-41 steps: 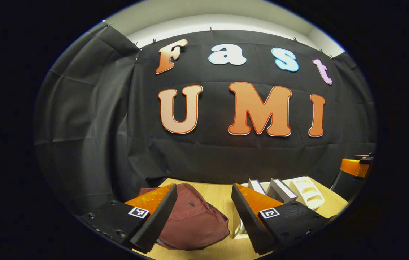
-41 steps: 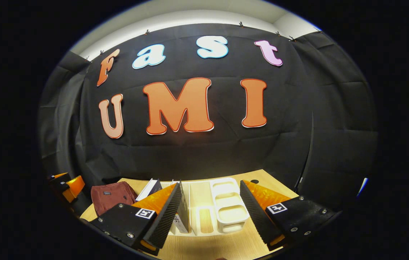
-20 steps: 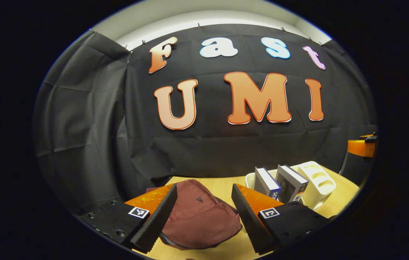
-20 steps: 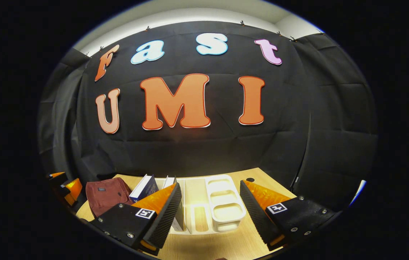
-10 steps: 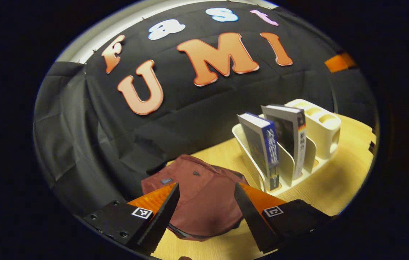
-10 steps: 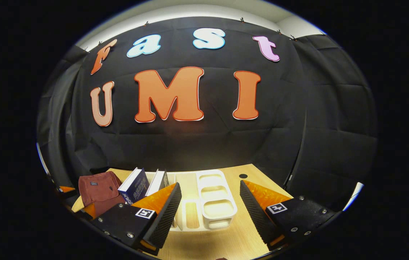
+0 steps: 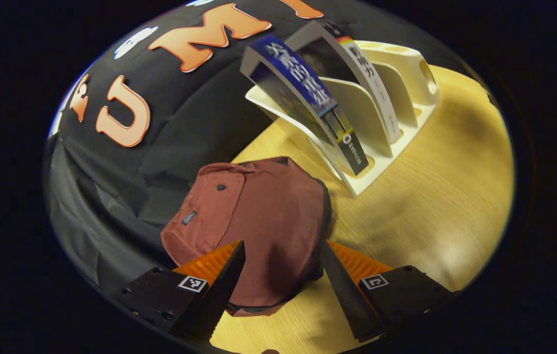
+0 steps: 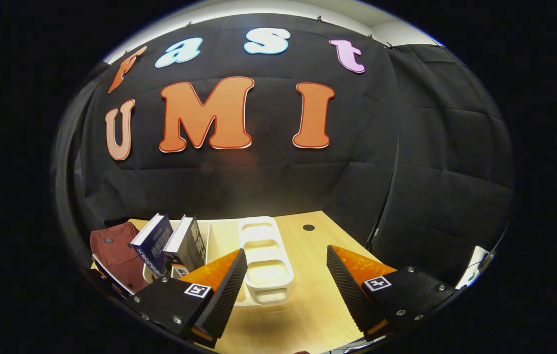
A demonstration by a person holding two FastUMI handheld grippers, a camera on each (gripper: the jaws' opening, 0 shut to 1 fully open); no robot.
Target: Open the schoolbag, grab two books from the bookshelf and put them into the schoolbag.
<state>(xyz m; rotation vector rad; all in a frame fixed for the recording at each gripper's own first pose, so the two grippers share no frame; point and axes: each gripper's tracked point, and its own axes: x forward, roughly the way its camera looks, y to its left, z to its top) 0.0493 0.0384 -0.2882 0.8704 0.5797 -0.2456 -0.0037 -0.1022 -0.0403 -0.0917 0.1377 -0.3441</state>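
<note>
A dark red schoolbag [image 7: 253, 221] lies closed on the wooden table, just beyond my left gripper [image 7: 280, 285], which is open above the bag's near end. Right of the bag stands a cream bookshelf [image 7: 391, 98] holding a blue book [image 7: 303, 93] and a grey book [image 7: 357, 73], both leaning. In the right gripper view the schoolbag [image 8: 113, 250] is at far left, with the blue book [image 8: 153, 243] and grey book [image 8: 185, 243] in the bookshelf [image 8: 263, 260]. My right gripper [image 8: 283, 290] hangs open over the table, in front of the shelf's right end.
The wooden table [image 7: 435, 196] has bare surface right of the bag and in front of the shelf. A small round hole [image 8: 308, 227] sits in the tabletop behind the shelf. Black cloth walls close the back and both sides.
My left gripper has tilted down and moved closer to the schoolbag, which now lies between its fingers' line of sight. My right gripper has drifted slightly right and tipped down a little.
</note>
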